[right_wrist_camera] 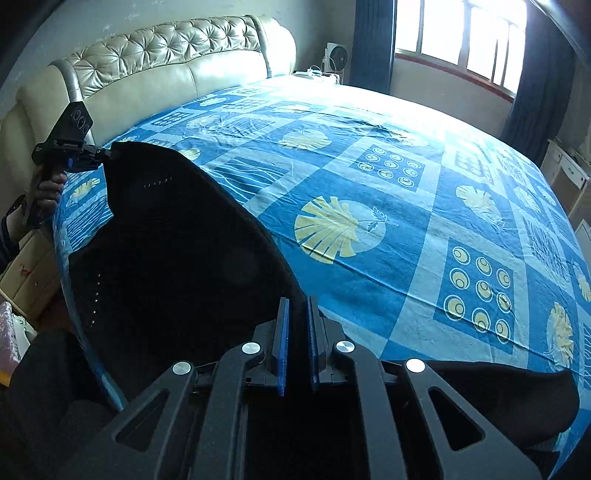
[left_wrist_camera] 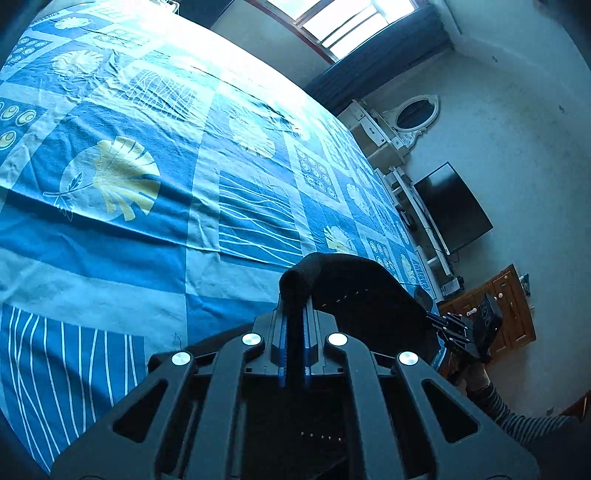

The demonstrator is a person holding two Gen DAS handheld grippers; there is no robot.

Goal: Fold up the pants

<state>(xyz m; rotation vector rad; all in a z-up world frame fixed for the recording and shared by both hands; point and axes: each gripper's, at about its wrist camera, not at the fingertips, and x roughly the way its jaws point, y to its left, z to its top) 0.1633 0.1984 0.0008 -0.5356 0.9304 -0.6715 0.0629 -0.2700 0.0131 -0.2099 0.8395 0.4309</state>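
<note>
1. Black fabric fills the middle of the left wrist view: the pants [left_wrist_camera: 354, 291] rise in a rounded fold right at the tips of the left gripper [left_wrist_camera: 295, 317]. Its blue-padded jaws are nearly together with a strip of the dark cloth pinched between them, so it is clamped on the pants.
2. Beyond the fold, the blue patterned bedsheet [left_wrist_camera: 155, 155] spreads across the bed, printed with pale leaf shapes, wavy lines and circles.
3. At the lower right of this view, the right gripper [left_wrist_camera: 434, 320] reaches the far edge of the pants; whether its jaws are closed cannot be told from here. A striped sleeve [left_wrist_camera: 517, 413] shows behind it.
4. Against the wall stand a dark television [left_wrist_camera: 454, 206], a wooden cabinet [left_wrist_camera: 506, 310] and an oval mirror [left_wrist_camera: 417, 114]; a bright window [left_wrist_camera: 343, 22] sits above.
5. In the right wrist view, the pants [right_wrist_camera: 177, 258] hang as a broad black sheet at the near left edge of the bed, with more dark cloth at the lower right.
6. The right gripper [right_wrist_camera: 297, 339] has its blue pads close together, and dark fabric lies between and below them; a firm grasp cannot be told for certain.
7. At the upper left, the left gripper [right_wrist_camera: 107, 153] holds the top corner of the pants, lifted above the bedsheet [right_wrist_camera: 369, 184].
8. A cream tufted headboard [right_wrist_camera: 166, 59] stands behind, with a window [right_wrist_camera: 461, 40] and dark curtains [right_wrist_camera: 535, 74].
</note>
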